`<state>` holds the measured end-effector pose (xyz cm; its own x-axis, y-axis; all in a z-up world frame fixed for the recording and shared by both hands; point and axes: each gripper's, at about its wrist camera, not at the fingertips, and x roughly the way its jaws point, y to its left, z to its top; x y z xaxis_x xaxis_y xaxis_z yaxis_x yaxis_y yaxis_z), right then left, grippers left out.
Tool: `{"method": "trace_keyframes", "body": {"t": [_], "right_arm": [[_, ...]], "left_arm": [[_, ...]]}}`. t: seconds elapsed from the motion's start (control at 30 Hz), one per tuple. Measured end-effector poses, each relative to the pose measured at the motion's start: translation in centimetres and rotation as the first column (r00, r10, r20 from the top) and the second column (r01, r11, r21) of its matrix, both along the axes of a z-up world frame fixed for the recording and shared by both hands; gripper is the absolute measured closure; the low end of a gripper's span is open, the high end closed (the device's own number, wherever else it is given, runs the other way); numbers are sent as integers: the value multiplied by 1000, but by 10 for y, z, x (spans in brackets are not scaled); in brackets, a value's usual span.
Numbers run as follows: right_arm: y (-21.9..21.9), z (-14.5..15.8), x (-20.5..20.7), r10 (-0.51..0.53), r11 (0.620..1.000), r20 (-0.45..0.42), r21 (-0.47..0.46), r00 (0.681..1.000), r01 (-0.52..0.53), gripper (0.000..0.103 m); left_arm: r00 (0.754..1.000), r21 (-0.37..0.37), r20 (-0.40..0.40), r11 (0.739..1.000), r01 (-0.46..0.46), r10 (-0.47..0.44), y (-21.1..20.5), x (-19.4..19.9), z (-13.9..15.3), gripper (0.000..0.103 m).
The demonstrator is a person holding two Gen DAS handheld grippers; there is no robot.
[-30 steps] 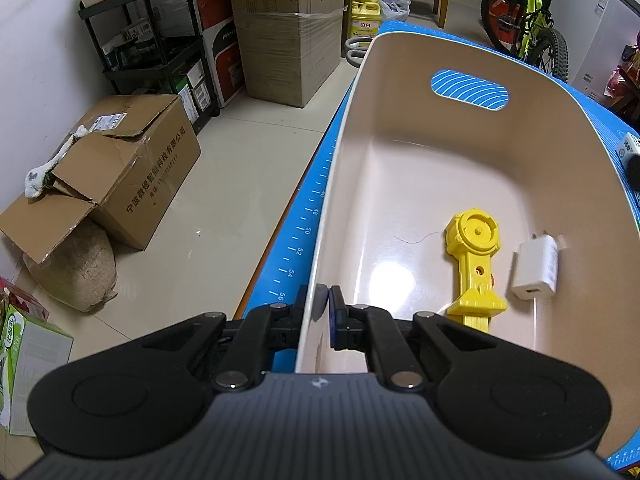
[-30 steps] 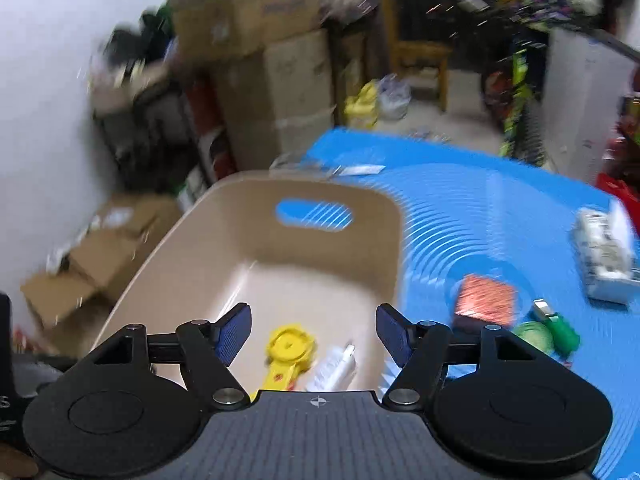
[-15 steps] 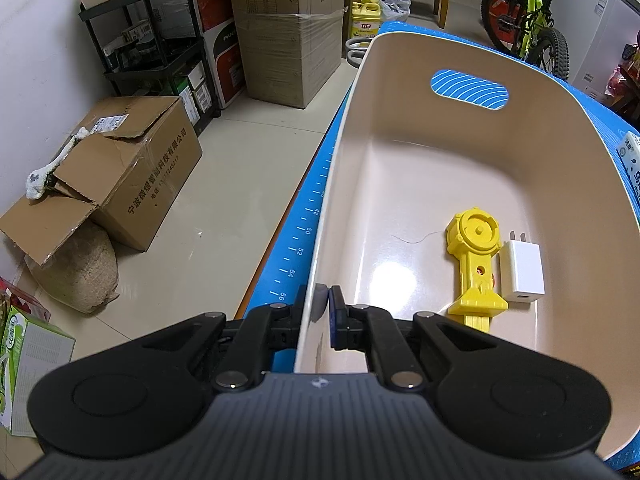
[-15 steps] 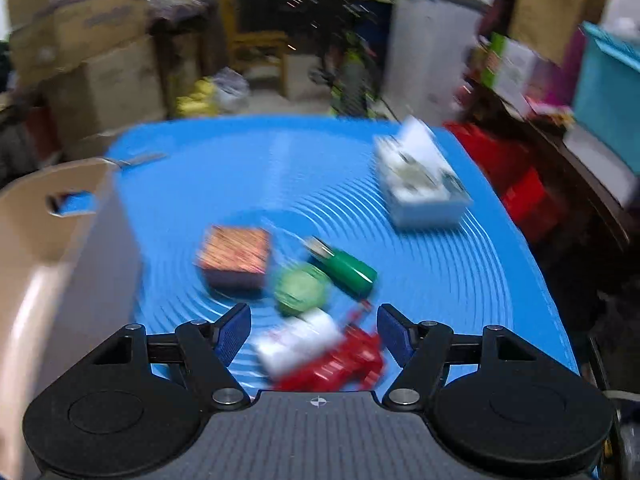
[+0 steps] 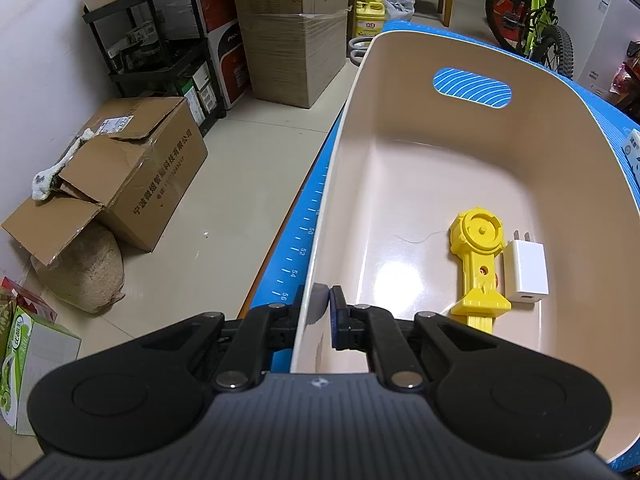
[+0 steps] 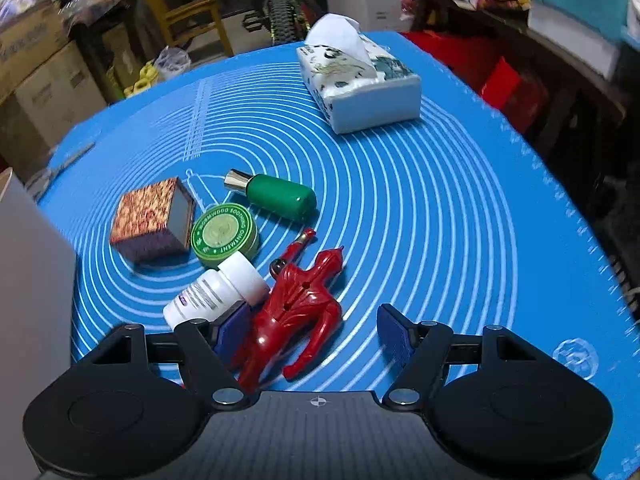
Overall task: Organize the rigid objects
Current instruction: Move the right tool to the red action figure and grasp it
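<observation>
My left gripper is shut on the near rim of a beige plastic tub. Inside the tub lie a yellow plastic toy and a white charger plug side by side. My right gripper stands open low over the blue mat. A red toy figure lies between its fingers, untouched by the right pad. A white pill bottle lies at the left fingertip. Beyond are a green round tin, a green bottle and a patterned small box.
A tissue pack sits at the mat's far side. The tub's wall rises at the left edge of the right wrist view. Cardboard boxes, a black shelf and a bicycle stand on the floor around the table.
The right gripper swung from above the tub rightward and down to the objects on the mat. The charger plug came to rest beside the yellow toy. The left gripper kept its hold.
</observation>
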<state>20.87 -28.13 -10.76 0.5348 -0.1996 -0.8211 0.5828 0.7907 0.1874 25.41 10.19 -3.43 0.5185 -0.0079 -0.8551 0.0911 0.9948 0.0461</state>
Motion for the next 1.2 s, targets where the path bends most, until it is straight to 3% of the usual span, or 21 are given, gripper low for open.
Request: {"method": "trace_keyframes", "body": {"t": [0.1,0.37,0.43,0.5,0.53,0.57,0.63,0.73,1.2], "right_arm": [[4,-3,6,-8,1000,1,4,1000,8,26],[32,-11,20,41,987,-50,-152,998,-48,21],[34,-11,20,50,982,-46,-182,998,-58,26],[32,-9,18,45,980,-35,-194,998,-51,37],[29,-6,16,39,982,-16,-186,999,-41,49],[24,-5,14,26,986,-6,-162,1000,-26,52],[17,-4,9,5,993,11,-117,1000,-4,53],[15,-1,3,-6,992,23,-123,1000,9,53],[32,46,-13,28,965,195,-263,980,24,53]], "left_arm": [[1000,-1,0,1000,0,0,0,0,0,90],[1000,5,3,1000,1,-1,0,-1,0,90],[1000,4,2,1000,0,0,-1,-1,0,90],[1000,5,2,1000,0,0,-1,-1,0,90],[1000,5,2,1000,0,0,-1,-1,0,90],[1000,5,2,1000,0,0,-1,-1,0,90],[1000,5,2,1000,0,0,0,-1,0,90],[1000,2,1,1000,-3,3,0,-1,0,90],[1000,6,2,1000,-3,3,-1,-1,0,90]]}}
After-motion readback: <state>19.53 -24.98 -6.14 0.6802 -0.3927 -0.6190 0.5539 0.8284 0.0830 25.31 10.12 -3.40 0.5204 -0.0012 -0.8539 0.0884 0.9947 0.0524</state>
